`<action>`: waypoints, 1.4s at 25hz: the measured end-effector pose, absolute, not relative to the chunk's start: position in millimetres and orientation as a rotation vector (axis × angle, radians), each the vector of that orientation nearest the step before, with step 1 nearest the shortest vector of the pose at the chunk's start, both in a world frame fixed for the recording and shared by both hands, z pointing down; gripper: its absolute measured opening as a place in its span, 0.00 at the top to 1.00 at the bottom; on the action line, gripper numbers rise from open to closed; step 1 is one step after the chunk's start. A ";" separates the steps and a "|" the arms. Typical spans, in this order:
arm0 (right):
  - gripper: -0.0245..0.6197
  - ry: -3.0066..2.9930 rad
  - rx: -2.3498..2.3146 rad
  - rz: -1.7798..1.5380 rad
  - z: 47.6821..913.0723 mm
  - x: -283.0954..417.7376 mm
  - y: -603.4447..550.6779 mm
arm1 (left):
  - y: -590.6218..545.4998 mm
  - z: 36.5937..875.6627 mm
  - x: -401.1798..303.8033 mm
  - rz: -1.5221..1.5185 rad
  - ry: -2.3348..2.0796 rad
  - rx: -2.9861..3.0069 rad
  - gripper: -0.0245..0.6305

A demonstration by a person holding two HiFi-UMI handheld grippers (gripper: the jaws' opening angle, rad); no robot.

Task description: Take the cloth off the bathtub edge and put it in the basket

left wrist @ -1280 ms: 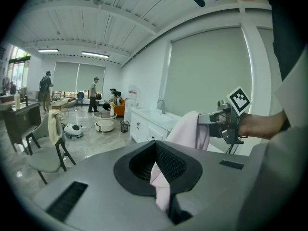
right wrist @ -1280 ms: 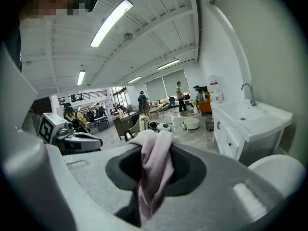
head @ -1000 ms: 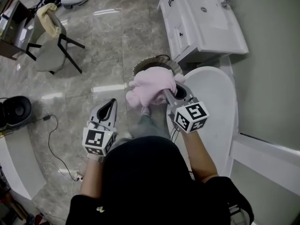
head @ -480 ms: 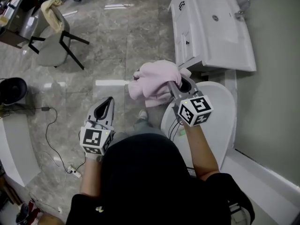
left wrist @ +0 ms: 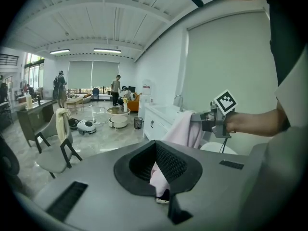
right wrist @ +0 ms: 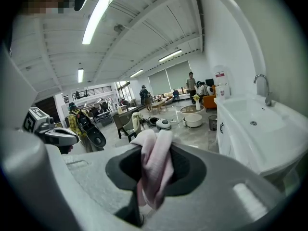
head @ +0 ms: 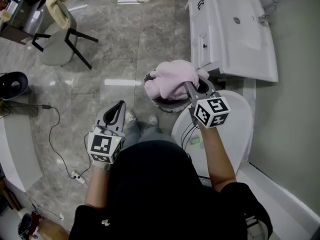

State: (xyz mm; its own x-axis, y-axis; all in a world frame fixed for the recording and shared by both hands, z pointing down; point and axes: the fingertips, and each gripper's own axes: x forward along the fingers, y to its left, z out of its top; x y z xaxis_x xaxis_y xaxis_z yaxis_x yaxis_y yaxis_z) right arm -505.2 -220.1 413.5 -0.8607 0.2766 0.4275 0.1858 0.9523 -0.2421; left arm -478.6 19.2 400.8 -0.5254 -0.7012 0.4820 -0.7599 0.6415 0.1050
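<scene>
One cloth (head: 172, 78), pink and bunched, is what matters here, and it hangs from my right gripper (head: 187, 85) at the centre of the head view, directly above the dark round basket (head: 158, 103). I hold it there because the drop only works once the bundle is over the rim; judging from how little of the basket shows past the cloth, the aim looks about right. The cloth is clear of the white oval at centre right, which I take to be the bathtub (head: 237, 116), though the steep angle leaves me unsure. My left gripper (head: 120, 108) sits at lower left with its jaws together on nothing, kept off to the side so it stays out of the way.

The right gripper view gives me what the head view cannot: the jaws clamped on a thick fold of cloth, fabric spilling out above and below the pads. It shows no basket at all. The left gripper view offers the side-on look, with the cloth draping down from the right gripper, and confirms nothing is pinched in the left jaws.
</scene>
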 end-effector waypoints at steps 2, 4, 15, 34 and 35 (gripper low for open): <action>0.83 -2.619 -0.316 0.256 423.3 -506.5 -220.6 | 19.4 401.9 -482.5 0.164 -2.370 1.151 0.95; 0.83 -2.605 -0.295 0.252 433.6 -506.4 -221.2 | 20.5 403.3 -486.3 0.165 -2.362 1.160 0.95; 0.83 -2.487 -0.165 0.267 529.7 -507.3 -226.7 | 22.6 434.3 -497.1 0.189 -2.278 1.202 0.95; 0.82 -2.213 -0.054 0.284 750.3 -511.0 -212.6 | 58.9 512.5 -482.3 0.206 -2.169 1.119 0.95; 0.82 -2.197 -0.054 0.278 761.2 -510.8 -210.8 | 62.4 517.1 -480.6 0.204 -2.163 1.109 0.95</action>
State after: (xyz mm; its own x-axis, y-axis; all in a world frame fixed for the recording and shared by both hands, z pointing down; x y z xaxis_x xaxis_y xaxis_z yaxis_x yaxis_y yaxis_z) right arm -510.8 -210.8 761.2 -0.5995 0.1390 0.7882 -0.0620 0.9738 -0.2188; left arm -480.6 62.4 517.1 -0.3986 -0.6571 0.6398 -0.7652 0.6229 0.1629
